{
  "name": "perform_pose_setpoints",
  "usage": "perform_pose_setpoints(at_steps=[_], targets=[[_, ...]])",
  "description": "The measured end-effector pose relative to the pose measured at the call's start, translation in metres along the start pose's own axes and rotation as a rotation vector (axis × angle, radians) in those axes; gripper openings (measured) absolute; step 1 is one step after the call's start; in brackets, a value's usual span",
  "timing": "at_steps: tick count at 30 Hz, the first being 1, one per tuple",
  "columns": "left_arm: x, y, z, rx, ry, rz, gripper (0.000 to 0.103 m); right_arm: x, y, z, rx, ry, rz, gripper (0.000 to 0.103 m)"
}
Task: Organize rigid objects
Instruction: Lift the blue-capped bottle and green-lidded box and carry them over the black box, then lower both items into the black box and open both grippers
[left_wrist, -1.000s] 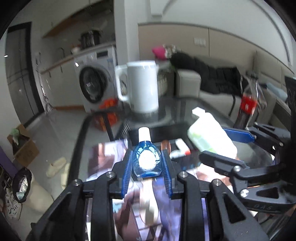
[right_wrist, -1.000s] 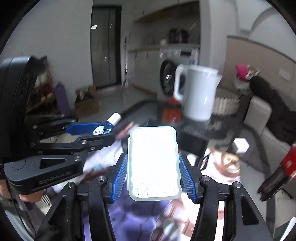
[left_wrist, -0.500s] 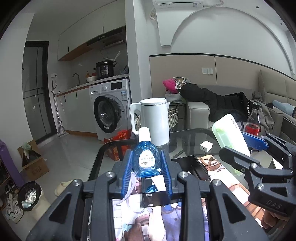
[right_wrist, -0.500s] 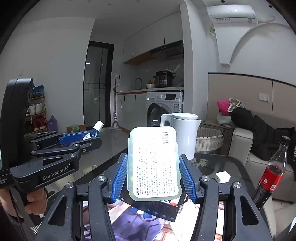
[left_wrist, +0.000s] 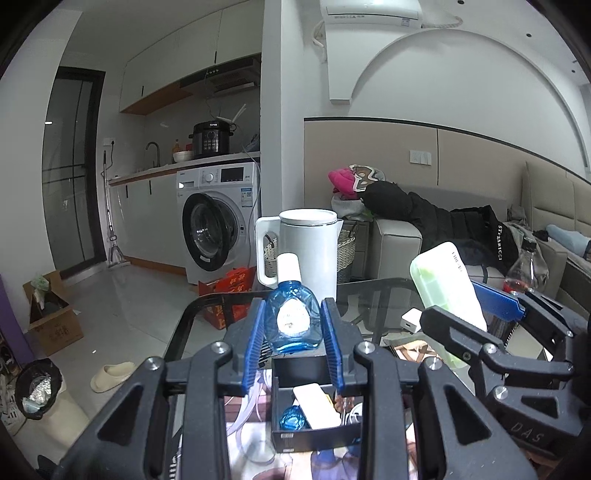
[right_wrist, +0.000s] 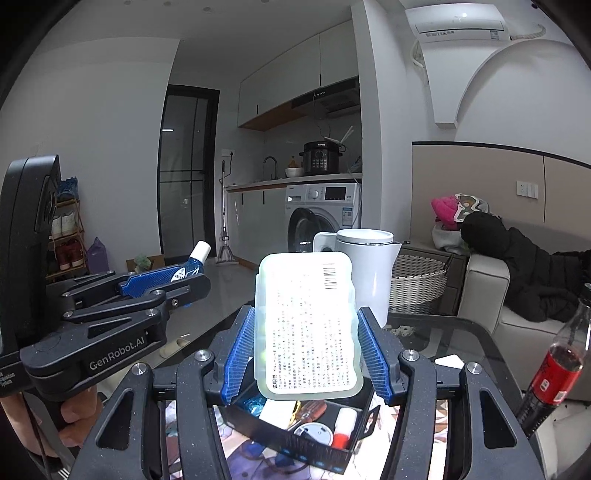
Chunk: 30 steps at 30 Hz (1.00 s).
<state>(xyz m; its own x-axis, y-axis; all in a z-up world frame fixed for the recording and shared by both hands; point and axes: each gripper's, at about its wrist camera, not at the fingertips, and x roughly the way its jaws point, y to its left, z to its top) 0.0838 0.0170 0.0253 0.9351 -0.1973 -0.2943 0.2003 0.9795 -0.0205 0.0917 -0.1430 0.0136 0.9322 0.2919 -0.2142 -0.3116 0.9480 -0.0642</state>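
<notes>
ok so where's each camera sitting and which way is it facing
Left wrist view: on the left claw, facing over the black box toward the kettle; own fingers clamp a blue bottle.
Right wrist view: on the right claw, facing likewise; fingers clamp a pale green case, a hand grips the left claw.
Shared: kettle, washing machine, box, each other's claw.

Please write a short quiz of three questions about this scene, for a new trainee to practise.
1. True or false: the left gripper holds a red can.
2. What does the right gripper hold: A) white kettle, B) pale plastic case, C) cola bottle?
3. Fill in: below both grippers sits a black ___ with small items inside.

Key: 1 false, it holds a small blue bottle; 2 B; 3 box.
</notes>
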Motion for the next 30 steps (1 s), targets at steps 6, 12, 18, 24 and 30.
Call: perform_pose_setpoints(at_steps=[6, 12, 18, 24, 30], targets=[[0.038, 0.002, 0.0, -0.034, 0.037, -0.002, 0.029, 0.028, -0.01, 0.007, 0.035, 0.021, -0.008, 0.056], [0.079, 0.003, -0.016, -0.058, 0.14, -0.001, 0.029, 0.057, -0.016, 0.0, 0.068, 0.073, -0.02, 0.056], [0.108, 0.0, -0.033, -0.044, 0.251, 0.008, 0.029, 0.09, -0.029, -0.02, 0.135, 0.221, 0.017, 0.056], [0.123, -0.006, -0.044, -0.032, 0.327, -0.008, 0.029, 0.108, -0.037, -0.038, 0.174, 0.314, 0.037, 0.056], [0.13, -0.007, -0.05, -0.034, 0.391, -0.032, 0.029, 0.119, -0.048, -0.052, 0.223, 0.4, 0.034, 0.056]])
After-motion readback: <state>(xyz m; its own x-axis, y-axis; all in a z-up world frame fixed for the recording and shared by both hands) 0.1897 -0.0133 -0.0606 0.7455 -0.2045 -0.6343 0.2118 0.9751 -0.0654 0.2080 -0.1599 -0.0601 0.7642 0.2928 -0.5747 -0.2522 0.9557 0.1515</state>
